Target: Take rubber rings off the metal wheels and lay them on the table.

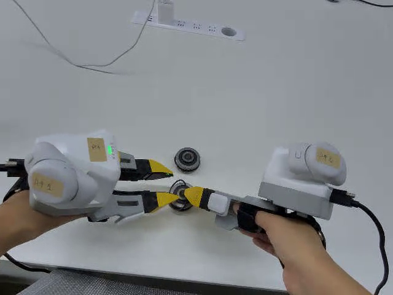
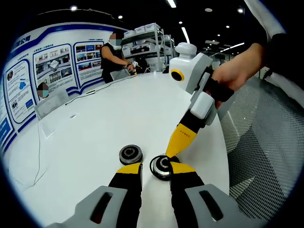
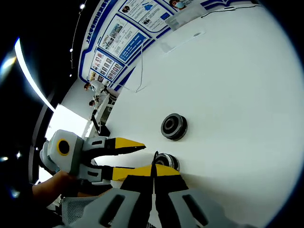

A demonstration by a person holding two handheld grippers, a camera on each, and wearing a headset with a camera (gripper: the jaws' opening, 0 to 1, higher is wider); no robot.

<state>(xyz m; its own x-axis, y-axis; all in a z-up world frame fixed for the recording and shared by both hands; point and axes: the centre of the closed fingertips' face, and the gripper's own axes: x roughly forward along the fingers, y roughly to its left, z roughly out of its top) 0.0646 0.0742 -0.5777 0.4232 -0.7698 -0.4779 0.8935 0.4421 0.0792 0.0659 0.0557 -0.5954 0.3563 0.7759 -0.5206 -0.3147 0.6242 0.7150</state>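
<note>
My headset camera looks forward and down from above my hands, across the white worktop [image 1: 276,92] toward its far edge. The camera on my left gripper [image 1: 167,183] sits low and close to the worktop, facing along its jaws toward my right gripper [image 1: 191,196]. The right gripper's camera, rolled sideways, faces back at the left one. All three views share the near wheel [image 2: 161,167] and the far wheel [image 1: 187,158].

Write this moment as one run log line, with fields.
left gripper: open around near metal wheel | right gripper: shut on black rubber ring | far metal wheel: lying apart
</note>
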